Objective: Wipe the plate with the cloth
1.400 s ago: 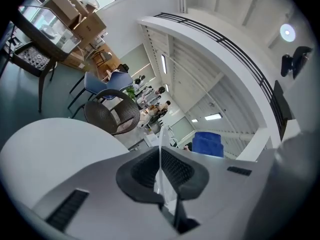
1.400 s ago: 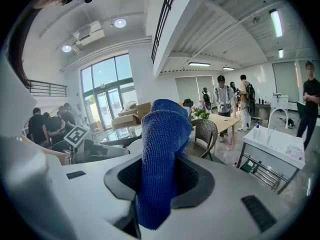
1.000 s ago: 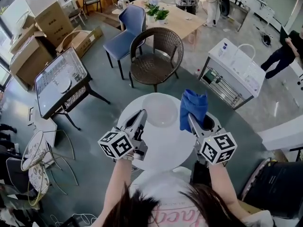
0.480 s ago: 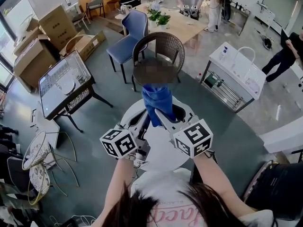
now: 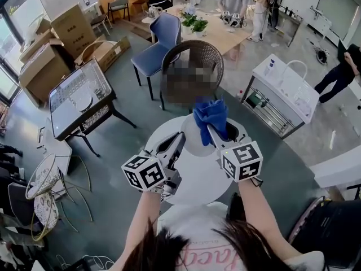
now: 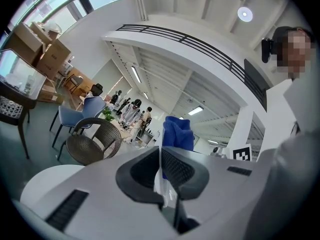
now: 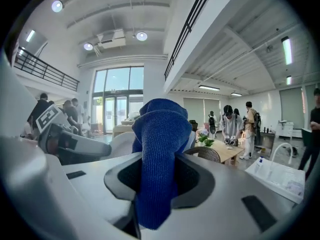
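My left gripper (image 5: 179, 135) is shut on the rim of the white plate (image 5: 196, 144), which it holds over the round white table (image 5: 192, 179). In the left gripper view the plate's rim (image 6: 160, 176) shows edge-on as a thin white strip pinched between the pads of my left gripper (image 6: 161, 160). My right gripper (image 5: 212, 130) is shut on a blue cloth (image 5: 210, 114) bunched above its tips, just right of the plate. The cloth (image 7: 160, 149) fills the gap between the right gripper's (image 7: 159, 178) fingers. The left gripper (image 7: 65, 140) shows close at the left there.
A brown wicker chair (image 5: 194, 55) and a blue chair (image 5: 161, 38) stand beyond the table. There is a white cart (image 5: 282, 89) at the right and a slanted console (image 5: 76, 97) and cardboard boxes (image 5: 51, 49) at the left. A dark container (image 5: 232, 132) sits on the table by the cloth.
The right gripper carried the cloth left from the table's right side to the plate, then back a little to the right. The left gripper rose slightly with the plate.
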`<state>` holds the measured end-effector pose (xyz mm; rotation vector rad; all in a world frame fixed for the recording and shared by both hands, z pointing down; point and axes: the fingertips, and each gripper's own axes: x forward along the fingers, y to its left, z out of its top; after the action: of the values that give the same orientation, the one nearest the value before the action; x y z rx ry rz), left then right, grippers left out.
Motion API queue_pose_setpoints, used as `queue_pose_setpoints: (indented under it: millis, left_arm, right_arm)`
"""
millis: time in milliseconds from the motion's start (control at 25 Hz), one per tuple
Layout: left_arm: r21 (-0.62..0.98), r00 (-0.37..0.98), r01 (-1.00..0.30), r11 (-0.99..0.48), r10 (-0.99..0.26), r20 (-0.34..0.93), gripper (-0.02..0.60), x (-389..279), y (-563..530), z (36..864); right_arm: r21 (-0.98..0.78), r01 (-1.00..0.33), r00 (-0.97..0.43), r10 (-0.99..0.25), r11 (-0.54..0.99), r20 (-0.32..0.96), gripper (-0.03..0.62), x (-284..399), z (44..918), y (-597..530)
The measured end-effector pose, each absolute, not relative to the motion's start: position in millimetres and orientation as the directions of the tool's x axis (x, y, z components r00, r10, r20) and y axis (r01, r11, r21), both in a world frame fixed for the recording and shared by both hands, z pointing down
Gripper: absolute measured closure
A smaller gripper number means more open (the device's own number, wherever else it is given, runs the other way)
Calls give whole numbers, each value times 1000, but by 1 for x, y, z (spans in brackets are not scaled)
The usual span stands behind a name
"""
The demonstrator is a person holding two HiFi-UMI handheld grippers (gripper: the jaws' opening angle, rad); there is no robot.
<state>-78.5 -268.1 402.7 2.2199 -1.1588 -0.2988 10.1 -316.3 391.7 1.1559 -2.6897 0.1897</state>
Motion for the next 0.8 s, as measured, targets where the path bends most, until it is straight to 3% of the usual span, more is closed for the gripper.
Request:
queue_pose_setpoints:
  millis: [240, 400, 600, 800]
  left_arm:
    - [610, 576, -675, -416, -813, 82, 564, -86, -274, 403]
    - [621, 568, -668, -409, -820, 71, 565, -90, -280, 401]
    - [639, 561, -653, -406, -826, 48, 565, -94, -287, 396]
    - [677, 570, -612, -409, -822, 20, 565, -92, -287, 391]
  right_arm:
    - [-71, -779, -622, -752, 623, 218, 462, 38, 390, -319]
    - [-74, -703, -709, -688, 707, 155, 462, 22, 375, -287]
    - [-12, -592, -787, -574, 806, 226, 462, -13, 395, -251]
    - [16, -558, -797, -541, 830, 267, 462, -27, 410, -251]
